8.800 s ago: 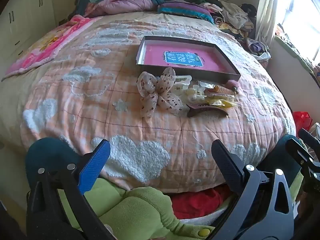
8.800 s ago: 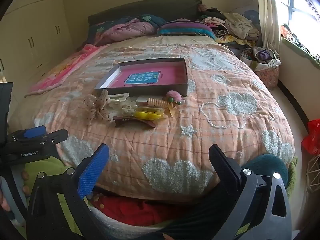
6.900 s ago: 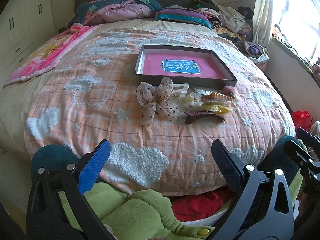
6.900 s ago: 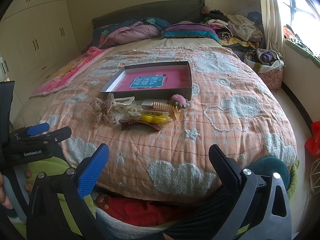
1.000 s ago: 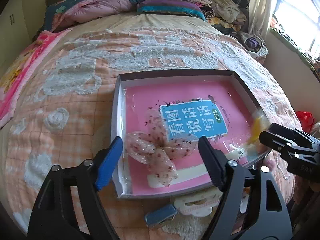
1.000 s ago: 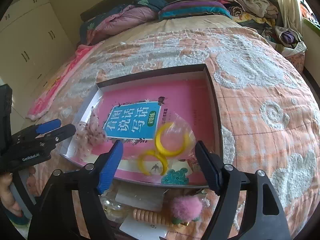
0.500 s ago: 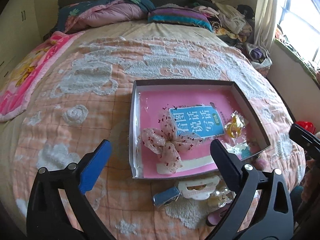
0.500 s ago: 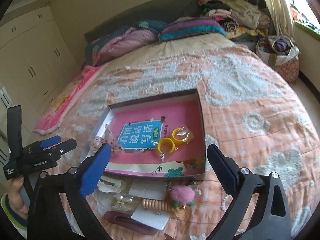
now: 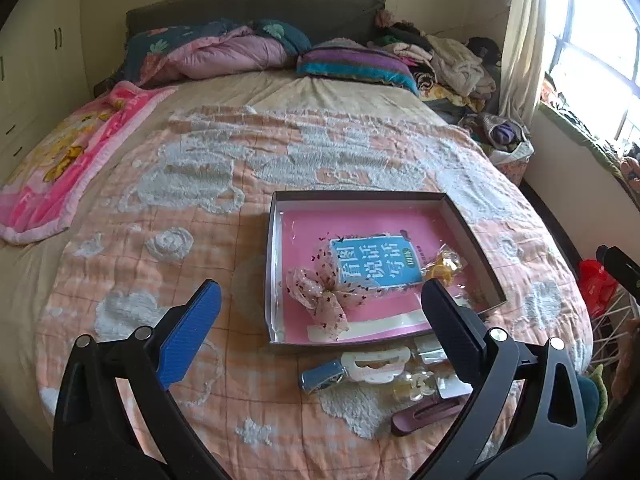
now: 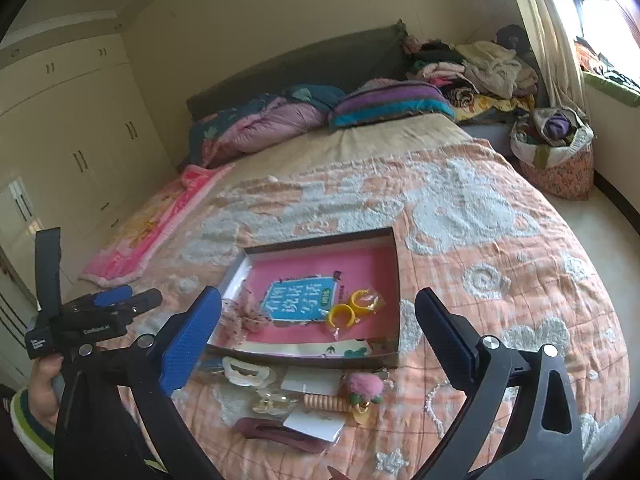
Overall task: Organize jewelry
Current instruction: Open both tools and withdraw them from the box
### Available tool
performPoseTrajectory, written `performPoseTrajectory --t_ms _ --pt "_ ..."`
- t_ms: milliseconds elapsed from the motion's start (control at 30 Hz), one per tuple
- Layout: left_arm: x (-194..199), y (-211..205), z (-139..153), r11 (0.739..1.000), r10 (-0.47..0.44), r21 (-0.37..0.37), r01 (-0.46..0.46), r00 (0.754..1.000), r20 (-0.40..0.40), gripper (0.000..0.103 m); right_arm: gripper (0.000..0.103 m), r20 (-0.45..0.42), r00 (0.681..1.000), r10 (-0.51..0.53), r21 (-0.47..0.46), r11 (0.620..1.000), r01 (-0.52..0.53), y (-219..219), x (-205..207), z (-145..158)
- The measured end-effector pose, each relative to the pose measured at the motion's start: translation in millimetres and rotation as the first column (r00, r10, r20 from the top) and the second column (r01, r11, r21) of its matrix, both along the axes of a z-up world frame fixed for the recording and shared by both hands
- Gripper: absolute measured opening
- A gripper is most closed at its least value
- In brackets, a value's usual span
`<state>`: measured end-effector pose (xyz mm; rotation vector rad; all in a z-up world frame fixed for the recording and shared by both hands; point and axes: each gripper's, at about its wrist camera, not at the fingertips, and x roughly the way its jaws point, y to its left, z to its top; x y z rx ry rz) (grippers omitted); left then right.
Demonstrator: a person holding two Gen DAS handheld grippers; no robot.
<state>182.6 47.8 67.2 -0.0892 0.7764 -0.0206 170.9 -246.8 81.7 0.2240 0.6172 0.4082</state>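
Note:
A shallow box [image 9: 275, 264] with a pink lining lies on the peach quilt. Inside it rest a spotted sheer bow [image 9: 325, 293] and a clear bag of yellow hoops [image 9: 445, 265]. My left gripper [image 9: 319, 294] hangs open above the box's near edge, holding nothing. In the right wrist view my right gripper [image 10: 318, 298] is open and hangs above the box [image 10: 397, 280], with the hoops [image 10: 353, 309] lying free beyond it. In front of the box lie a white claw clip [image 10: 244, 370], a pink pompom [image 10: 366, 386], a ribbed beige clip [image 10: 324, 402] and a mauve clip [image 10: 280, 434].
A hand [image 10: 44, 388] holds the left gripper [image 10: 142, 296] at the left. Pillows and a rolled quilt [image 9: 224, 54] sit at the headboard, with a pink blanket [image 9: 60, 160] on the left. A clothes pile [image 10: 480, 68] and a basket [image 10: 556, 168] stand by the window.
Both grippers have opened wider and pulled back and up from the box. The bow and the yellow hoops, earlier between the jaws, now lie free inside it.

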Motion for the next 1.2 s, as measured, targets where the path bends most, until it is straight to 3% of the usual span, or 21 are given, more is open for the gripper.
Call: performPoseTrajectory --t_ms 533,1200 --pt "-47 -9 26 1.0 -0.02 0.008 0.019 0.997 0.075 0.094 0.099 0.073 0.997 0.036 -0.005 0.999 -0.035 -2 -48 28" --pt "-85 -23 -7 0.997 -0.058 0.042 0.058 0.998 0.013 0.094 0.099 0.034 0.994 0.108 -0.071 0.992 -0.105 12 -82 4"
